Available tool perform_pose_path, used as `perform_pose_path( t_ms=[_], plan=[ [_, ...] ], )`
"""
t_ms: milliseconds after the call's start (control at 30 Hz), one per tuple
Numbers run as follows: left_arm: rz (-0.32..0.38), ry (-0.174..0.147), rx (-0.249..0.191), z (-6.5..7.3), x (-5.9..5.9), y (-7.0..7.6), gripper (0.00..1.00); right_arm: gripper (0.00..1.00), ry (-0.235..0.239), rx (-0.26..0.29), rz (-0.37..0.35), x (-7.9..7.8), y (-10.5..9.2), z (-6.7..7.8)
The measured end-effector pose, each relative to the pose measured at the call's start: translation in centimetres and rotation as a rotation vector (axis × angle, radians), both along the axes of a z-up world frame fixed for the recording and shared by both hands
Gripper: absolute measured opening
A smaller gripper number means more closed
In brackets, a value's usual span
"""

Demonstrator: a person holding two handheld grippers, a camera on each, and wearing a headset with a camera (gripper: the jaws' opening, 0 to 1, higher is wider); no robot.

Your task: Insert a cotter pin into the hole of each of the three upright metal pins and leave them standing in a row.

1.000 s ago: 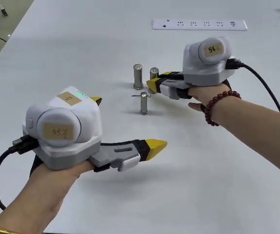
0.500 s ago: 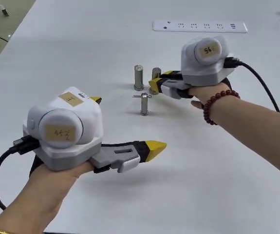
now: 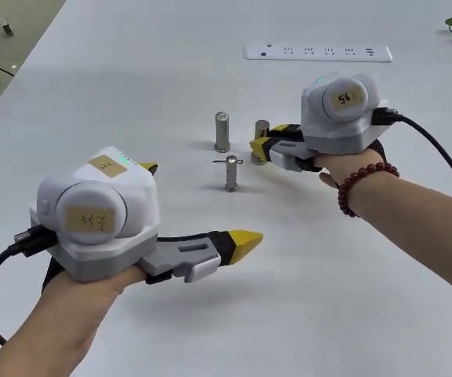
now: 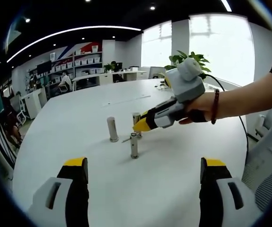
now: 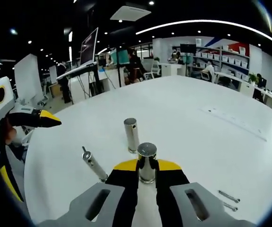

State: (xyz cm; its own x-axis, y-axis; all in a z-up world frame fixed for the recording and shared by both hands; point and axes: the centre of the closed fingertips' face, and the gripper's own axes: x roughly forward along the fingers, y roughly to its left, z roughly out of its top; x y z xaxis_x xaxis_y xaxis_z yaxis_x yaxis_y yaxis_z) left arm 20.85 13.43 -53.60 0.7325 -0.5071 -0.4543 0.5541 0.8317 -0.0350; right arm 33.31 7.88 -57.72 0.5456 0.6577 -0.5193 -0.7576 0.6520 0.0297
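Right gripper view: right tool (image 5: pixel 146 167) is clamping an upright metal pin (image 5: pixel 146 152), likely steadying it; left tool (image 4: pixel 144 164) is hovering open.

I see a white table (image 3: pixel 92 78): three upright metal pins (image 3: pixel 222 131), power strip (image 3: pixel 318 52), two loose cotter pins (image 5: pixel 229 196).

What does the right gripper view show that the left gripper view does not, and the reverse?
The right gripper view adds loose cotter pins on the table. The left gripper view adds a bead bracelet on the wrist and a potted plant. Both show the right hand-held gripper shut on a metal pin, a bare pin, and a pin with a cotter pin through it.
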Motion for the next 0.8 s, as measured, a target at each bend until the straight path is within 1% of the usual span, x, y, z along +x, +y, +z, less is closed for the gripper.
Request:
perform_pose_path(
  t_ms=[200,300,367,433,500,667,800],
  plan=[
    [0.002,-0.001,-0.001,0.2,-0.2,0.1,0.97,0.08,0.004,-0.013,-0.014,-2.1,-1.1,0.3],
    [0.004,-0.009,-0.009,0.4,-0.2,0.1,0.97,0.08,0.003,-0.015,-0.032,-2.3,-1.8,0.4],
    [0.002,-0.018,-0.024,0.7,-0.2,0.0,0.97,0.08,0.007,-0.015,-0.042,-2.6,-2.1,0.4],
    [0.005,-0.018,-0.023,0.7,-0.1,0.1,0.97,0.08,0.002,-0.025,-0.041,-3.2,-1.9,0.4],
    [0.004,-0.009,-0.014,0.5,-0.2,0.2,0.97,0.08,0.001,-0.027,-0.048,-3.8,-2.0,0.5],
    [0.006,-0.019,-0.035,0.8,-0.1,0.2,0.97,0.08,0.004,-0.022,-0.071,-5.1,-2.4,0.7],
    [0.006,-0.017,-0.033,0.8,0.0,0.2,0.96,0.08,0.005,-0.016,-0.095,-5.7,-2.6,0.9]
  ],
)
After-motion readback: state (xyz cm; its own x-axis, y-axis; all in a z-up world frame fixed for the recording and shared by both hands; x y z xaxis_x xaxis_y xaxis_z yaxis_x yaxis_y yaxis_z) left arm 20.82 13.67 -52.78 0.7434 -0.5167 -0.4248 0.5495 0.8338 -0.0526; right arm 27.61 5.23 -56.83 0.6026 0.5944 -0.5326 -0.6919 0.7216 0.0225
